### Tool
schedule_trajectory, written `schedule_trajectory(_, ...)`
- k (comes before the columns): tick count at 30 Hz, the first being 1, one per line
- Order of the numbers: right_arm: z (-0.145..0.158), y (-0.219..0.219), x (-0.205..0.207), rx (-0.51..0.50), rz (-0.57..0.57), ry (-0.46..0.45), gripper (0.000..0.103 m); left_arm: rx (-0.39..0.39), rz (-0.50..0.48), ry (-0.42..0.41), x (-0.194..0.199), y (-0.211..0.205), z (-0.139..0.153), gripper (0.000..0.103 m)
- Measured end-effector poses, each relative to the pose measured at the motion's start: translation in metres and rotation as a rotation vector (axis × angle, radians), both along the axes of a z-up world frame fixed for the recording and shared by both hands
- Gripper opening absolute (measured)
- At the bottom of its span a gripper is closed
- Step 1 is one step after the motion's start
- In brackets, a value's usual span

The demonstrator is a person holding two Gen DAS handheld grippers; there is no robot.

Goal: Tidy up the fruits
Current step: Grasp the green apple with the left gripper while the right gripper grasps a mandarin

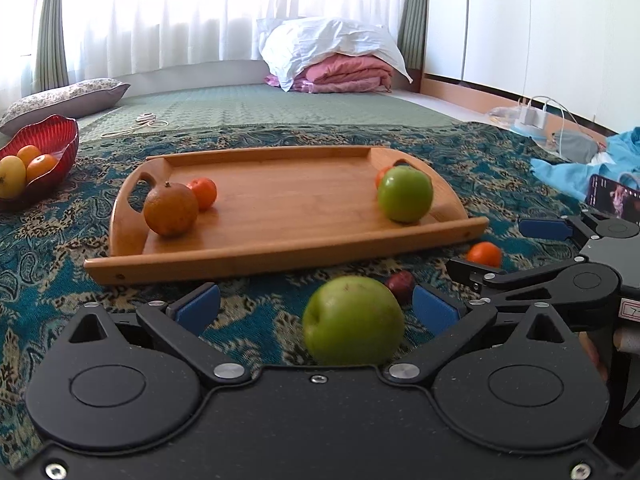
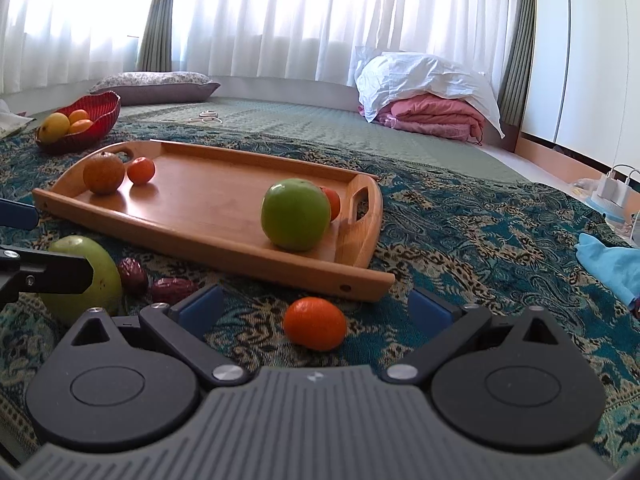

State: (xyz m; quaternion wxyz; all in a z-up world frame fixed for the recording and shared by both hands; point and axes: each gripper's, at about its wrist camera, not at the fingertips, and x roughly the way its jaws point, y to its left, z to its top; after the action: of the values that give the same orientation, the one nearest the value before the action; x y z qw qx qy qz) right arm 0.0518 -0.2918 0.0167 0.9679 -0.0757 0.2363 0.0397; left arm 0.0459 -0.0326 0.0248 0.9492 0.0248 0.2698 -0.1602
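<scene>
Green apples (image 2: 295, 214) two; dates (image 2: 132, 276) two; tray (image 2: 200, 216) one

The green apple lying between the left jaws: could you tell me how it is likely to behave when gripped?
The green apple is round and lies loose on the patterned cloth, so it may roll if nudged. Its skin looks smooth, so it may slip. It looks firm.

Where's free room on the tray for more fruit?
The wooden tray is bare through the middle, between the brown orange with its small tangerine and the green apple. Both handle ends are crowded.
</scene>
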Motion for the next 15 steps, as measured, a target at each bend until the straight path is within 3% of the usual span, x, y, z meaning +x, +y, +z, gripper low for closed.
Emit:
schedule_trajectory(10,-0.005,0.006,-0.005,-0.012,0.034,0.022,0.103,0.02,-0.027,0.014,-0.011,-0.014,-0.013,0.102)
schedule_trajectory(15,-0.006,0.008,-0.005,-0.018,0.039,0.034,0.102,0.019,-0.037,0.027,-0.009,-0.018,-0.016,0.096)
